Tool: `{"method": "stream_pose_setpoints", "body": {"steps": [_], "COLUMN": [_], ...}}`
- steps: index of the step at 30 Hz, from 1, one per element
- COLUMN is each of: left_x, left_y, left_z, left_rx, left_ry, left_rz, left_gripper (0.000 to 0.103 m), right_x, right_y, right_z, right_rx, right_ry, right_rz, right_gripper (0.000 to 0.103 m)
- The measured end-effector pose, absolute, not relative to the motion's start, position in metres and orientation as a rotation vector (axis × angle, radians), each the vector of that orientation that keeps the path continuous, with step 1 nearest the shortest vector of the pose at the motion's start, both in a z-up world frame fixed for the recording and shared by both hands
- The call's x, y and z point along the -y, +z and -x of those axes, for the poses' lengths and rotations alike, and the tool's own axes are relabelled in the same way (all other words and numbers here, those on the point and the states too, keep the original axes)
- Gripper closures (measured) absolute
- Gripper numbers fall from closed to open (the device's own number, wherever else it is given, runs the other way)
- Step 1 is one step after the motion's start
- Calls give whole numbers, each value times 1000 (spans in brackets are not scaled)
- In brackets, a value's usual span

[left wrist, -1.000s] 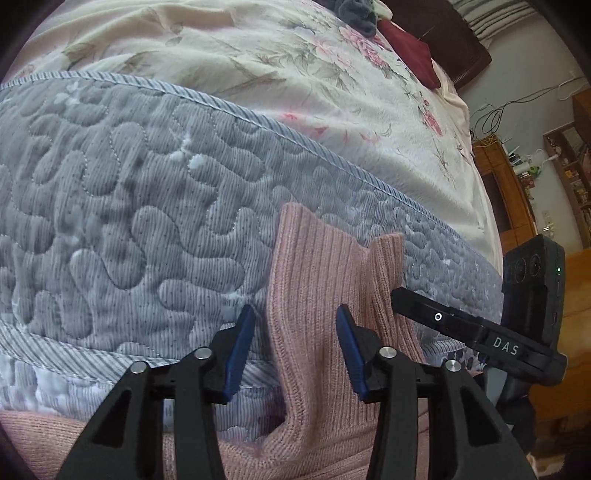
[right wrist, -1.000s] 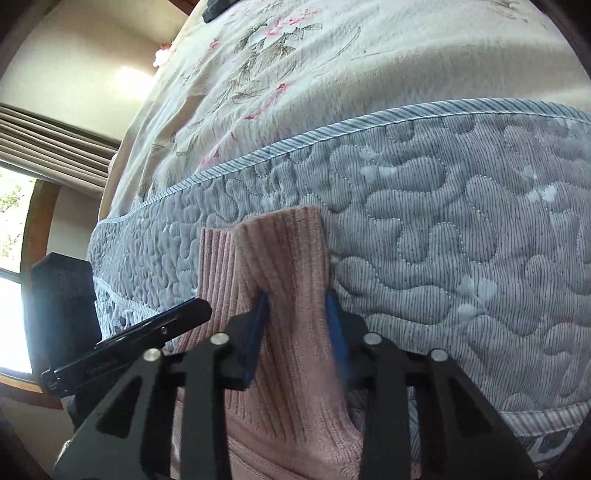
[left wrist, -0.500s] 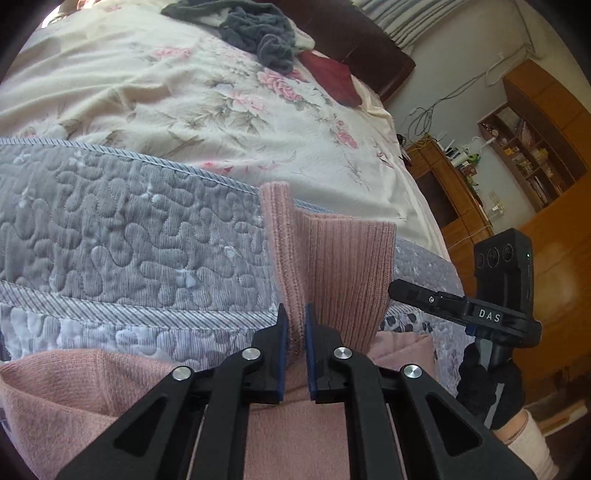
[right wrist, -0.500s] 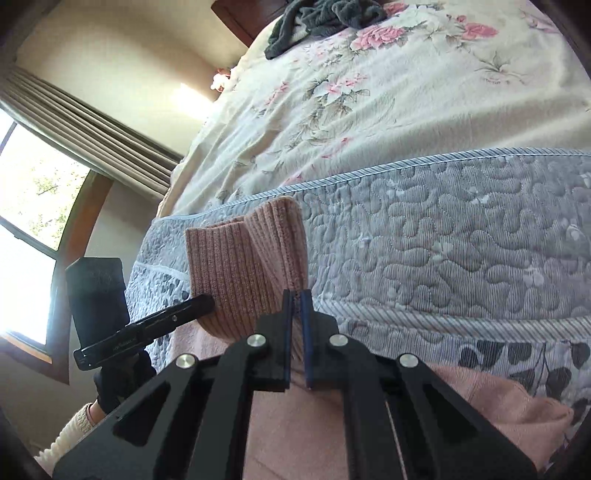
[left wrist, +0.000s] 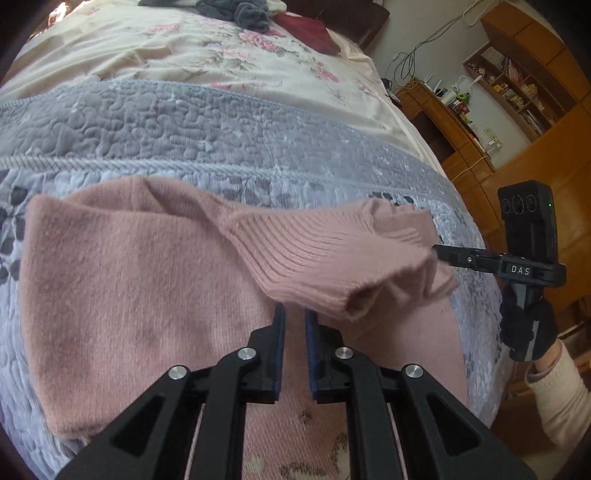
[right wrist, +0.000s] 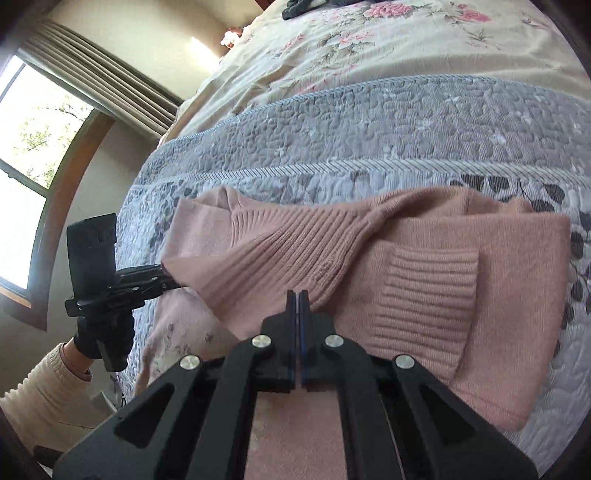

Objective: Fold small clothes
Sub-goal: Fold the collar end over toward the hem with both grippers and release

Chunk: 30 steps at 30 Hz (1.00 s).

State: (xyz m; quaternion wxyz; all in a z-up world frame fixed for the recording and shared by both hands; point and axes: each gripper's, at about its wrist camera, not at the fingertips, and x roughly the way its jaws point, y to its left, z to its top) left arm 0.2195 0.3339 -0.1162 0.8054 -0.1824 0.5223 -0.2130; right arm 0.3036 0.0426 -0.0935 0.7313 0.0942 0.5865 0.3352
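A pink knit sweater (left wrist: 129, 277) (right wrist: 517, 295) lies on the grey quilted bedspread (left wrist: 184, 122). Its ribbed band (left wrist: 314, 258) (right wrist: 295, 243) is raised and stretched across the body between both grippers. My left gripper (left wrist: 294, 314) (right wrist: 171, 282) pinches the band's left end, jaws nearly together. My right gripper (right wrist: 297, 295) (left wrist: 437, 254) is shut on the other end. A ribbed sleeve cuff (right wrist: 424, 295) rests flat on the sweater's body. A person's gloved hands (left wrist: 524, 325) (right wrist: 103, 332) hold the grippers.
Beyond the bedspread (right wrist: 406, 122) spreads a cream floral sheet (left wrist: 184, 48) with dark clothes (left wrist: 236, 11) and a dark red item (left wrist: 310, 33) at the far end. Wooden shelves (left wrist: 517, 92) stand to the right of the bed, a curtained window (right wrist: 29, 147) to the left.
A second ago both grippers were open around the ribbed band. They shut on it, then drew it back towards the near edge, over the sweater's body.
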Motion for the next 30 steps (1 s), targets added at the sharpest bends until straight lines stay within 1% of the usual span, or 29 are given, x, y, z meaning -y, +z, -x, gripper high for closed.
{"method": "stream_pose_setpoints", "body": {"steps": [1, 2, 3, 4, 5, 6, 7, 8, 9, 10, 12, 13, 14, 15, 16, 21, 25, 28, 30], "left_x": [-338, -343, -348, -351, -353, -354, -353, -352, -350, -348, -344, -341, -339, -337, -335, -349, -350, -347, -350], "left_y": [-120, -124, -127, -128, -130, -132, -135, -139, -144, -150, -162, -167, -169, -169, -167, -141, -148, -161, -167], "left_z": [-213, -209, -205, -203, -204, -206, -208, -213, -217, -222, -229, -232, -234, -236, -239, -251, -257, -251, -246], "left_rx": [-1126, -1128, -1128, -1121, -1110, -1105, -1110, -1120, -1139, -1158, -1186, -1197, -1193, -1190, -1190, -1097, -1149, -1188, -1184], "left_ry": [-457, -459, -458, -458, -457, -455, -452, -450, -440, -428, -417, -404, -402, -410, -413, -389, -394, -378, -372], "left_rz": [431, 489, 549, 605, 650, 687, 717, 748, 777, 803, 851, 865, 871, 866, 854, 773, 733, 694, 709], "left_gripper": [93, 91, 85, 82, 77, 72, 70, 62, 58, 57, 58, 60, 67, 84, 93, 95, 95, 95, 95], "right_x": [-40, -38, -37, -34, -33, -32, -33, -36, -39, -43, -50, -53, -56, -58, -58, -50, -46, -45, -47], "right_y": [-98, -101, -105, -108, -110, -113, -117, -120, -125, -132, -145, -149, -152, -152, -153, -130, -130, -141, -151], "right_z": [-299, -295, -294, -293, -293, -294, -294, -296, -297, -297, -299, -299, -300, -300, -302, -315, -319, -314, -311], "right_rx": [-1307, -1317, -1324, -1334, -1340, -1344, -1353, -1364, -1378, -1399, -1438, -1444, -1446, -1450, -1455, -1384, -1388, -1415, -1431], "right_ry": [729, 722, 713, 708, 703, 689, 670, 655, 643, 634, 617, 616, 623, 628, 629, 636, 627, 604, 578], "right_rz": [-221, -244, -274, -309, -352, -388, -408, -414, -416, -422, -436, -442, -445, -446, -453, -431, -411, -375, -341], "right_gripper": [98, 98, 96, 88, 82, 67, 53, 52, 51, 51, 52, 56, 62, 78, 93, 94, 94, 94, 94]}}
